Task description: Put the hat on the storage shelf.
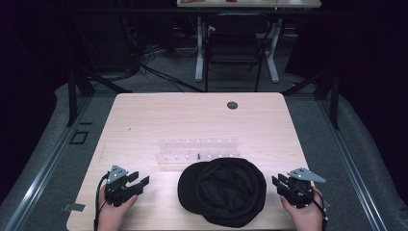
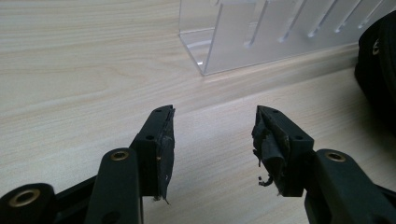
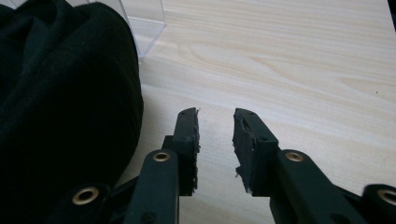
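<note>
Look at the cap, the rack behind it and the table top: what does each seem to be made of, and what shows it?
Cap: soft matte black cloth, probably cotton or similar; it sags in folds.
Rack: clear glossy plastic, likely acrylic; the table shows through it and its edges catch light.
Table top: pale wood-grain surface with a smooth low sheen; whether solid wood or laminate cannot be told.

table (image 1: 144,120): pale matt wood grain | rack (image 2: 261,37): clear glossy plastic | cap (image 1: 223,190): black matt cloth
</note>
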### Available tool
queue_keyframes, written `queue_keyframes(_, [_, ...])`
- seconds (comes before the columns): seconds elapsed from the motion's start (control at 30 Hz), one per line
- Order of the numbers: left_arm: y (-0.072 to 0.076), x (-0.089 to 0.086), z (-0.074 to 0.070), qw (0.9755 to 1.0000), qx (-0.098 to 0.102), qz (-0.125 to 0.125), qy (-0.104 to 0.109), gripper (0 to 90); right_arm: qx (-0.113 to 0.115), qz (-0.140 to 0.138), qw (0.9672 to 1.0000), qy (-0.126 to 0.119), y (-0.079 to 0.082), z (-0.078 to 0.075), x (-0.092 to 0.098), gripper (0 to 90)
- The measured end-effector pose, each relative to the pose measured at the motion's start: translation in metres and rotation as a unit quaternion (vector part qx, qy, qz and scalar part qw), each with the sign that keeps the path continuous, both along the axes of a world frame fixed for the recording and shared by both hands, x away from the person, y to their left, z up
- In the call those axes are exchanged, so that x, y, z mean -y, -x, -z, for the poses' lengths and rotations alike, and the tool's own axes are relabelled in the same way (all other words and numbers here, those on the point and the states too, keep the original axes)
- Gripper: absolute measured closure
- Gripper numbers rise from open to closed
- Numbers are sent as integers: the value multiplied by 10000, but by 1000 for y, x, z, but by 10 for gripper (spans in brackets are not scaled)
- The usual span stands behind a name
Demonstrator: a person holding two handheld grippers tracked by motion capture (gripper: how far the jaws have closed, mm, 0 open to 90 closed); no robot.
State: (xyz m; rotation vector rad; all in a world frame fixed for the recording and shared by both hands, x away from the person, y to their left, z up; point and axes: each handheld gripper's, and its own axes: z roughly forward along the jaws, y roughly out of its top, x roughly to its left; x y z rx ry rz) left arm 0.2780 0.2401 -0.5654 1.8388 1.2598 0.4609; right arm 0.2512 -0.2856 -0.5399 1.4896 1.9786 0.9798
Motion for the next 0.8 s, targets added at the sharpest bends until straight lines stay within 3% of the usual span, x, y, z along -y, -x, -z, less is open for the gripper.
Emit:
queue_keyframes(0.13, [0,3,0,10000,15,47,-34,485,9,57,9999,151,1,-1,-2,685])
queue_keyframes(0.4, [1,5,-2,9999,32,114,-1,485,-103,137,9996,224,3,-5,-6,685])
queue_keyframes(0.57, [4,4,-3,9999,43,97,53,483,-273,87,9995,112,4,-9,-8,750])
queue_keyframes(0.8, [6,0,-4,9999,86,20,94,482,-427,63,9989,167,2,-16,-12,753])
